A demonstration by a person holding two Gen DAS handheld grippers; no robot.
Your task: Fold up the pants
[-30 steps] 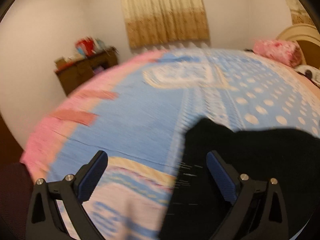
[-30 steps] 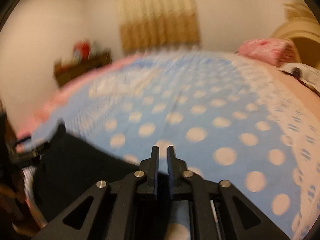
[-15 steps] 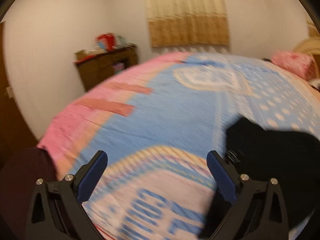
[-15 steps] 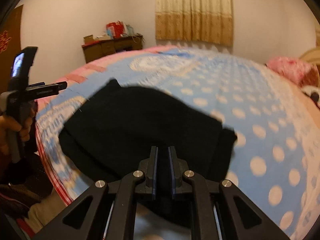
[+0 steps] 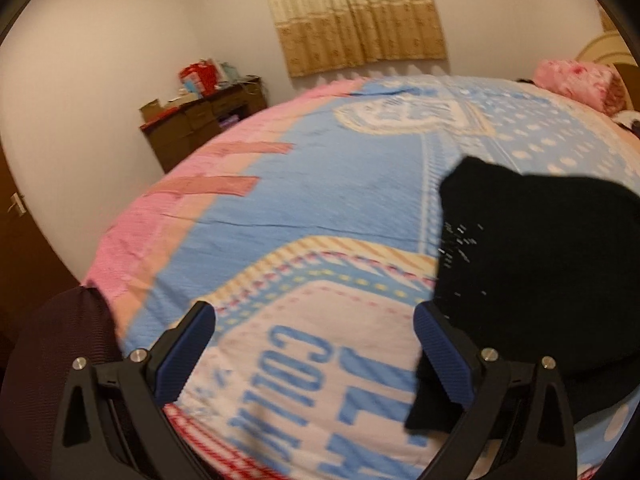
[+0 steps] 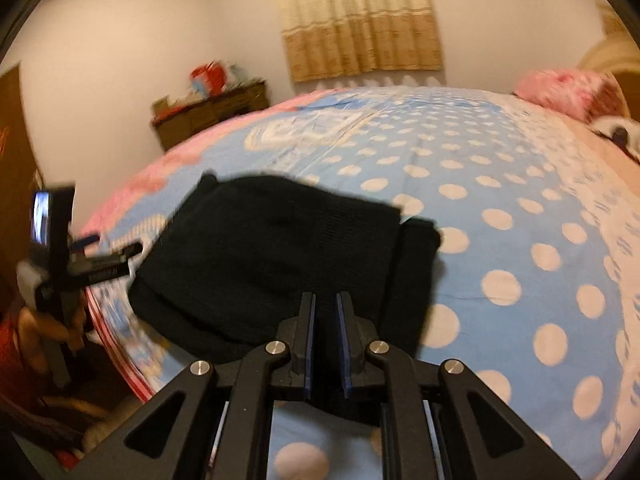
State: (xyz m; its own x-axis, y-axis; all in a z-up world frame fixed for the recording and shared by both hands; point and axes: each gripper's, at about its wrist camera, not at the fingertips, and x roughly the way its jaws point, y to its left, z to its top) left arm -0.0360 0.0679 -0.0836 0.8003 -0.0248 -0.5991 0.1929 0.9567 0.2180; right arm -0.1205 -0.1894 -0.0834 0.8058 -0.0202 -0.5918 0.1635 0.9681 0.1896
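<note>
Left tongs (image 5: 314, 354) gaped wide, nothing between pads, over bedspread (image 5: 320, 184). Right tongs (image 6: 325, 340) nearly closed, narrow gap; black cloth showed in it, grip unclear. Pants (image 6: 272, 256) lay folded near bed edge, right of left tongs.

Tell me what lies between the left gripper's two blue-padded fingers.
In the left wrist view, the open left gripper frames only the blue-lettered bedspread; the folded black pants lie behind its right finger.
</note>
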